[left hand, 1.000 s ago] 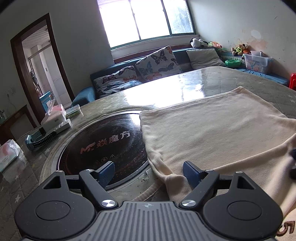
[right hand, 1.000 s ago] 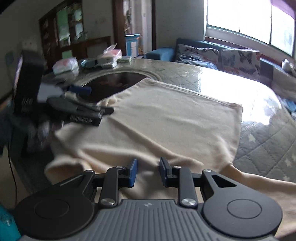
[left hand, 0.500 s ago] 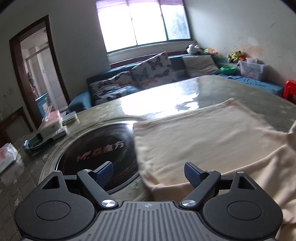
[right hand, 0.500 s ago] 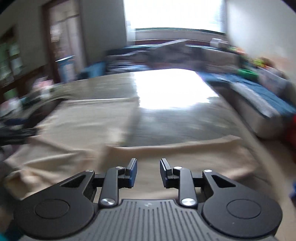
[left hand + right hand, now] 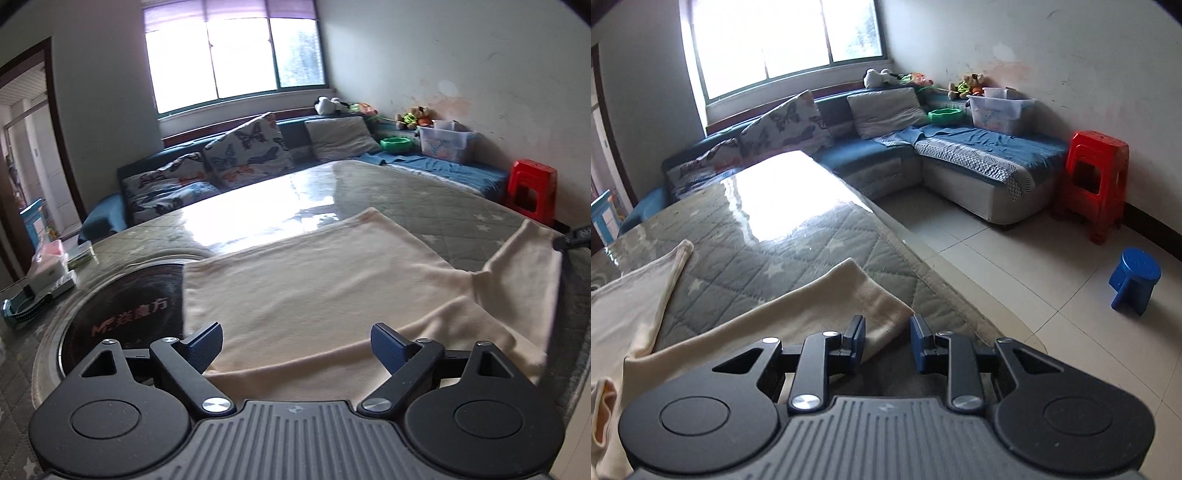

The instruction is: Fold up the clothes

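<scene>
Cream soft garment (image 5: 314, 291) lies spread flat on grey quilted table (image 5: 798, 243); left gripper (image 5: 295, 345) is opening, empty; right gripper (image 5: 884, 338) narrows over sleeve end (image 5: 860, 291), pads apart.

Both views ride low over the table (image 5: 461, 199), each looking forward and downward along its gripper's fingers toward the window (image 5: 236, 55). The left wrist view sits close above the table's dark round inset (image 5: 129, 310); the right wrist view hangs at the table's opposite edge. Both share the sofa (image 5: 871, 162) beneath the window.

cream garment (image 5: 314, 291) spread flat on quilted table (image 5: 461, 221), sleeve out.
</scene>
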Action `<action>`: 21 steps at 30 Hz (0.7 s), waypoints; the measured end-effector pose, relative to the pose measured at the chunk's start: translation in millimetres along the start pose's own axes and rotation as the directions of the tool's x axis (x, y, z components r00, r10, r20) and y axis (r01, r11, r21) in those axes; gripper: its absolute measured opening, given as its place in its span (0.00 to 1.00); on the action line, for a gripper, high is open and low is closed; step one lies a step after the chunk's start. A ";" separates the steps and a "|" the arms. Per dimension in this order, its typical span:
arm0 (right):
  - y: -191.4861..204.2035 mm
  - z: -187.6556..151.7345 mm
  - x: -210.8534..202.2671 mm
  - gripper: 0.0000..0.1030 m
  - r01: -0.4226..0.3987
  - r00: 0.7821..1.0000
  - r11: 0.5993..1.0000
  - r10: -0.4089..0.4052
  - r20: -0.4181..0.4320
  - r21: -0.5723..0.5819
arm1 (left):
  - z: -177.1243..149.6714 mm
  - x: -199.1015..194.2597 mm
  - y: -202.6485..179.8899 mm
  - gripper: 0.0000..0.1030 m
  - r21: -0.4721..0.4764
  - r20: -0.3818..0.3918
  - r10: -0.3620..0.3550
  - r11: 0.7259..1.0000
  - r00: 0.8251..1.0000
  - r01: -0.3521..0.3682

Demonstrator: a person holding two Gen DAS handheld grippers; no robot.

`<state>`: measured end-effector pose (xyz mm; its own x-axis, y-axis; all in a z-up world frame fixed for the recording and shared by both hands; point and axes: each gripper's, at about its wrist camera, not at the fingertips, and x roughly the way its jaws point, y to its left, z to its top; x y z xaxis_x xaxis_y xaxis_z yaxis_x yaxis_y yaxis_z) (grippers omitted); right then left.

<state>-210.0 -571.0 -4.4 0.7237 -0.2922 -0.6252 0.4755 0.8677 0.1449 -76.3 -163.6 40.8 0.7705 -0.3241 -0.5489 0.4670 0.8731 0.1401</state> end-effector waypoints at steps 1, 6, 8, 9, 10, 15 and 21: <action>0.6 -0.5 0.4 0.17 0.006 1.000 1.000 -0.006 0.006 -0.005 | 0.0 0.7 -2.3 0.87 0.004 -0.002 -0.005 1.000 1.000 0.005; -2.1 -1.5 -3.8 0.05 -0.015 1.000 1.000 0.014 0.023 0.022 | -2.3 3.5 -15.7 0.89 0.032 -0.011 -0.037 0.999 0.999 0.037; -3.4 1.3 -13.2 0.04 -0.054 0.998 0.998 0.052 0.035 0.042 | -4.2 5.6 -20.6 0.89 0.045 -0.016 -0.045 0.998 0.999 0.046; -1.9 3.6 -19.0 0.04 -0.076 0.996 0.996 0.074 0.046 0.040 | -5.3 6.8 -23.0 0.90 0.051 -0.019 -0.049 0.997 0.999 0.050; 1.0 6.3 -25.9 0.04 -0.101 0.993 0.994 0.099 0.058 0.033 | -6.2 8.1 -24.7 0.90 0.054 -0.022 -0.054 0.997 0.998 0.055; 24.3 22.6 -59.8 0.04 -0.246 0.963 0.969 0.248 0.103 -0.025 | -11.6 11.9 -30.3 0.90 0.070 -0.034 -0.065 0.995 0.997 0.067; 74.4 39.7 -90.2 0.04 -0.420 0.895 0.895 0.436 0.097 -0.149 | -13.5 0.9 -10.0 0.91 0.025 -0.008 -0.031 0.999 0.999 0.032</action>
<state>-220.0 -496.0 93.3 0.9033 0.0783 -0.4219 0.0468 0.9594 0.2782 -86.1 -167.7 27.7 0.7519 -0.3483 -0.5598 0.5015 0.8533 0.1429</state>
